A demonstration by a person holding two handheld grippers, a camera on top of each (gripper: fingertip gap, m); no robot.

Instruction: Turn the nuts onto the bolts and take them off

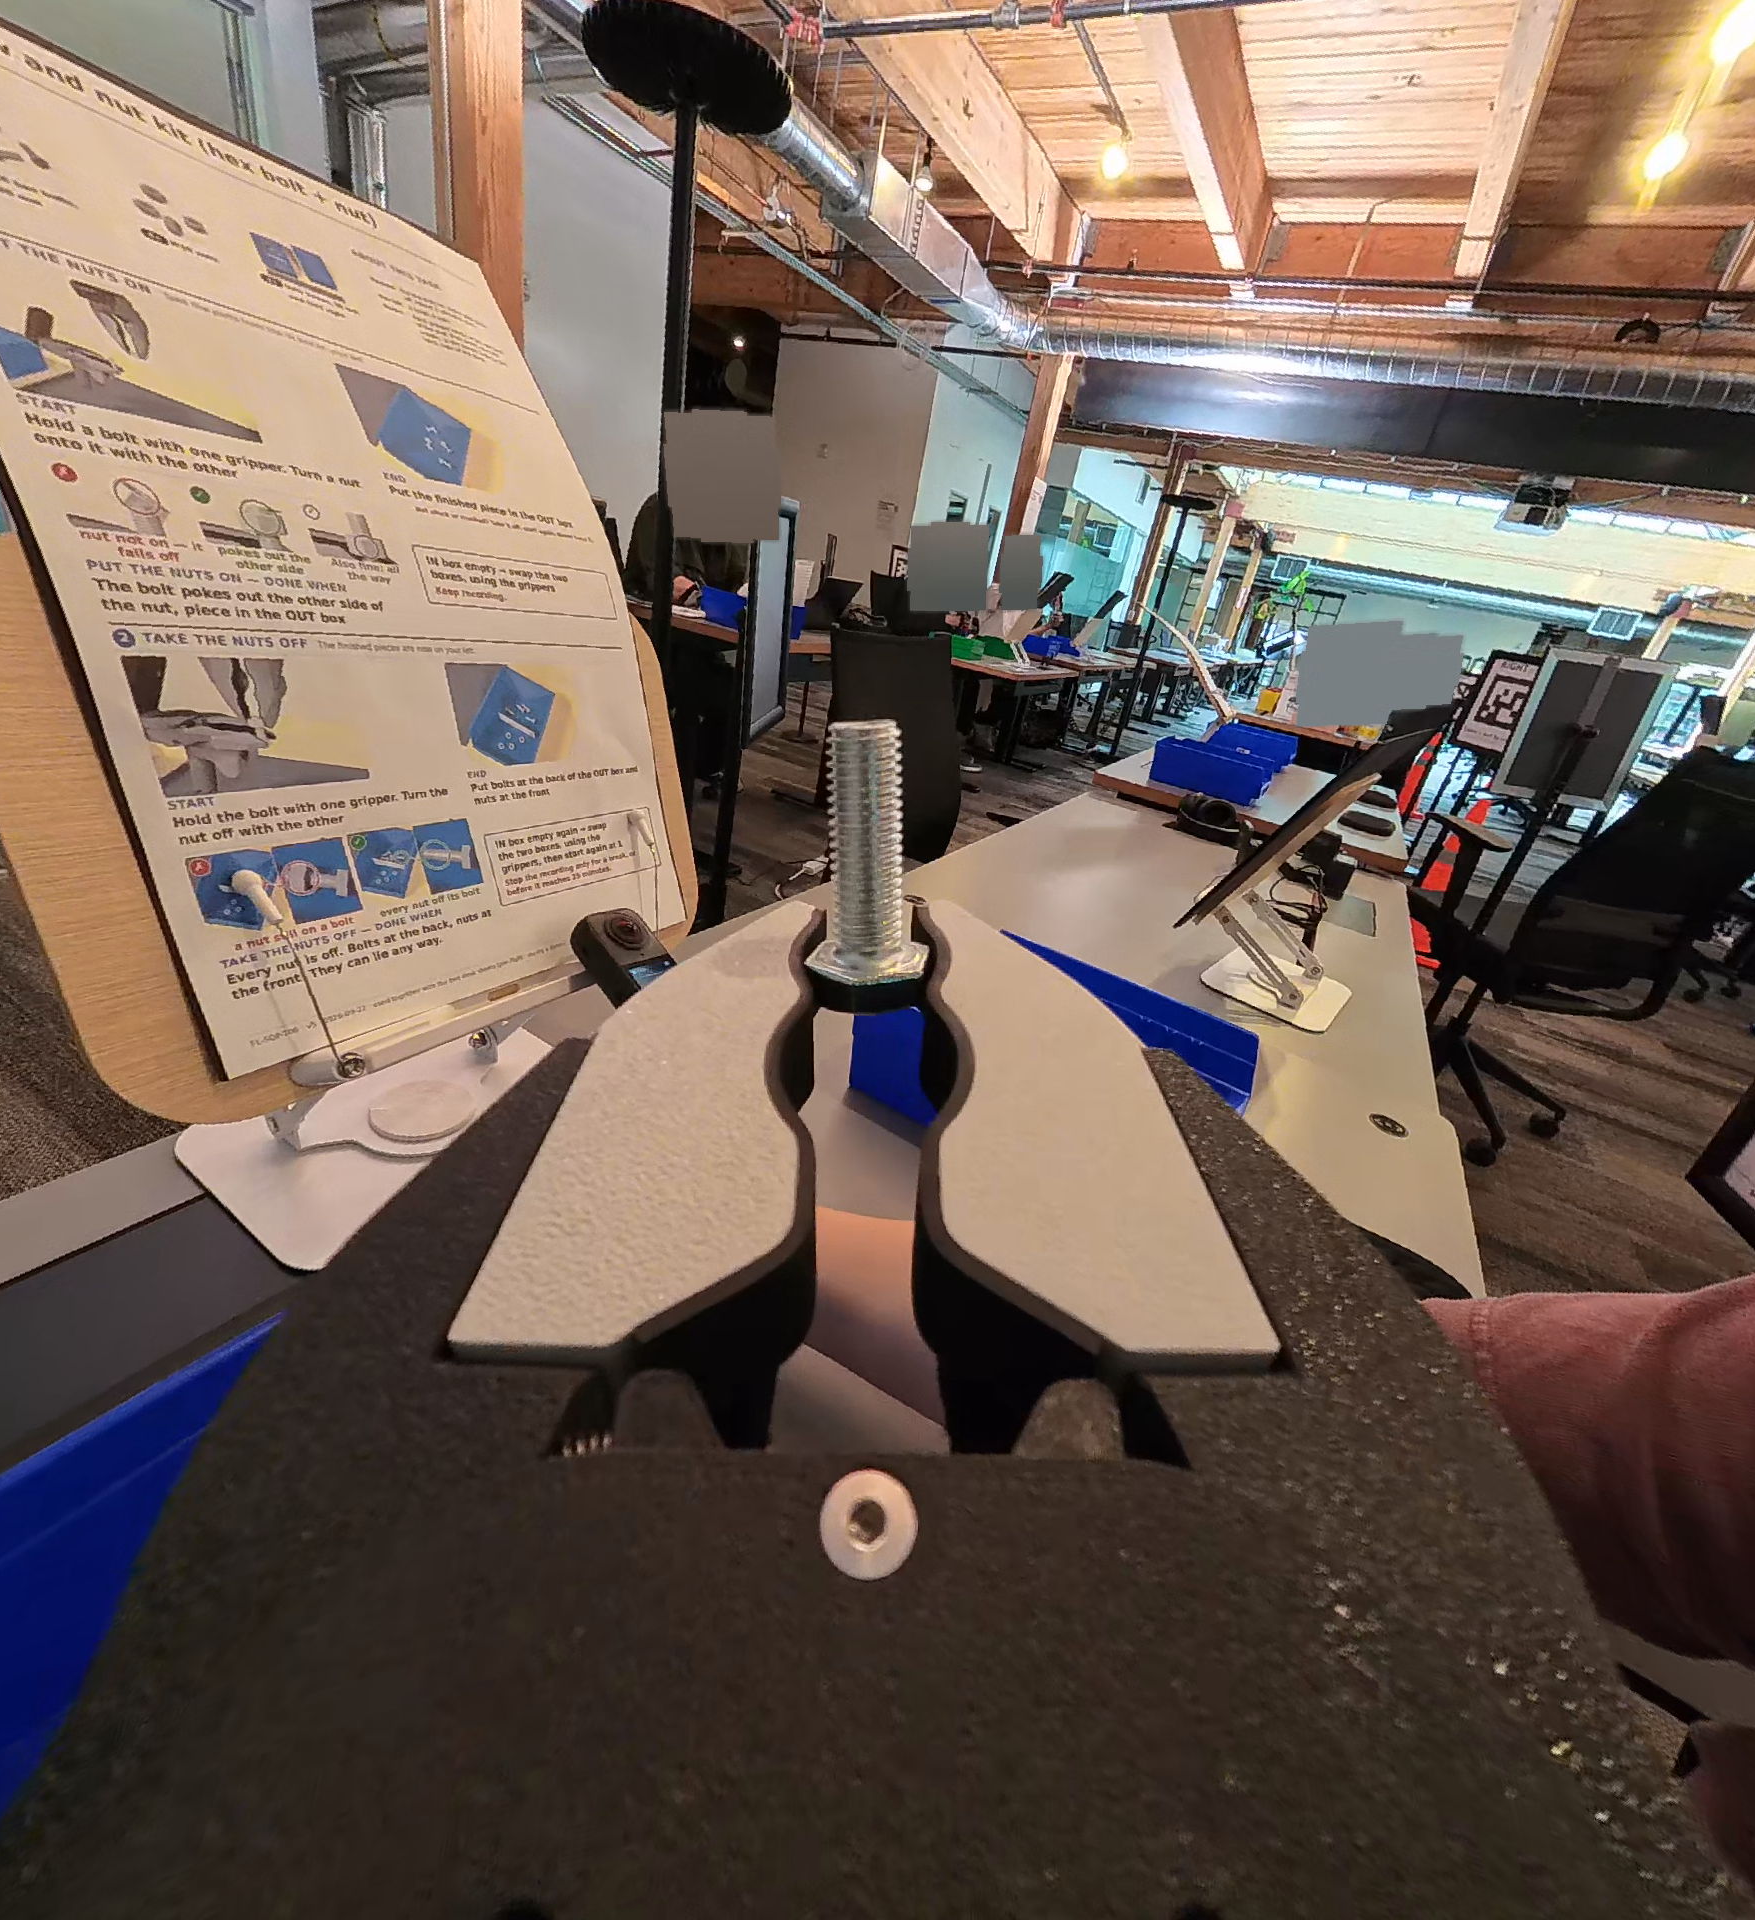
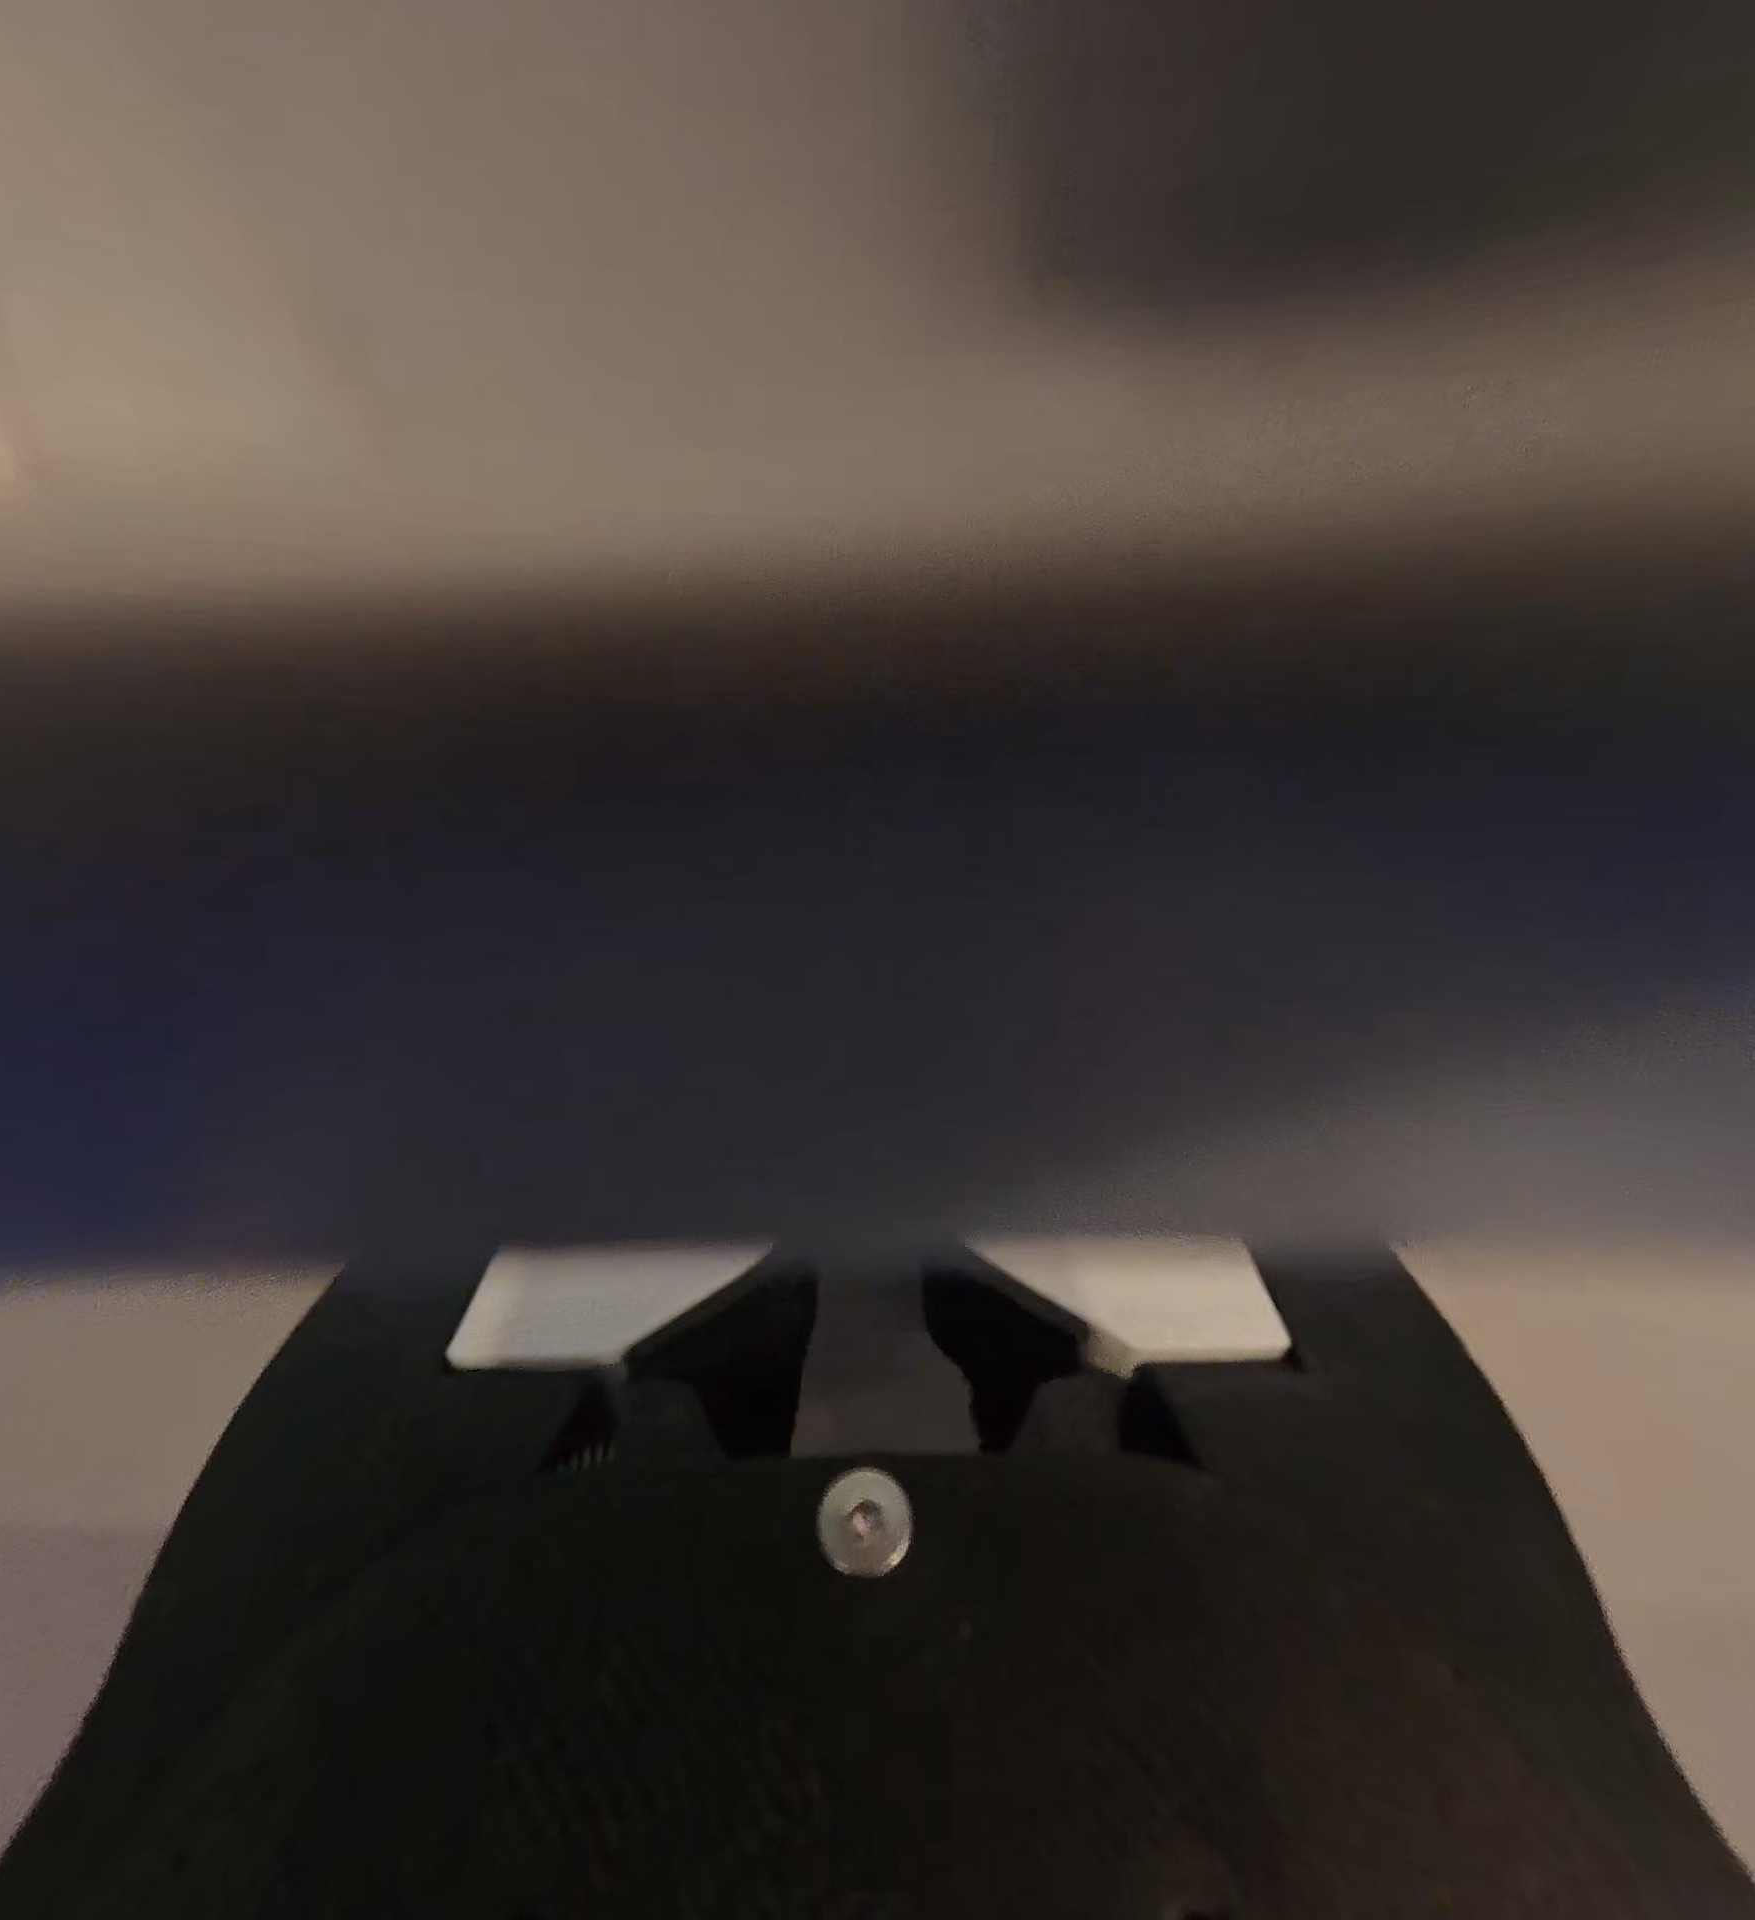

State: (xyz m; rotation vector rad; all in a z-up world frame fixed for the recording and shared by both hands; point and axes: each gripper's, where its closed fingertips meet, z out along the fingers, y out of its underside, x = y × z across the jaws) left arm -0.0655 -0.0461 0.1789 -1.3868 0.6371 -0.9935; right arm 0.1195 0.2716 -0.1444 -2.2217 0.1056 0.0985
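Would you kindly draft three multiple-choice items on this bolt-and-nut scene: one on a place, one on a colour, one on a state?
1. Where is the bolt?
A. lying on the desk
B. clamped by its hex head in the left gripper, thread pointing up
C. inside a bin

2. What colour is the bin just beyond the left gripper?
A. blue
B. red
C. yellow

3. What is the state of the bolt's thread?
A. bare, no nut on it
B. a nut at the tip
C. a nut halfway down

Answers: 1 B, the fingers close on the head; 2 A, its walls show blue; 3 A, the whole visible thread is uncovered.
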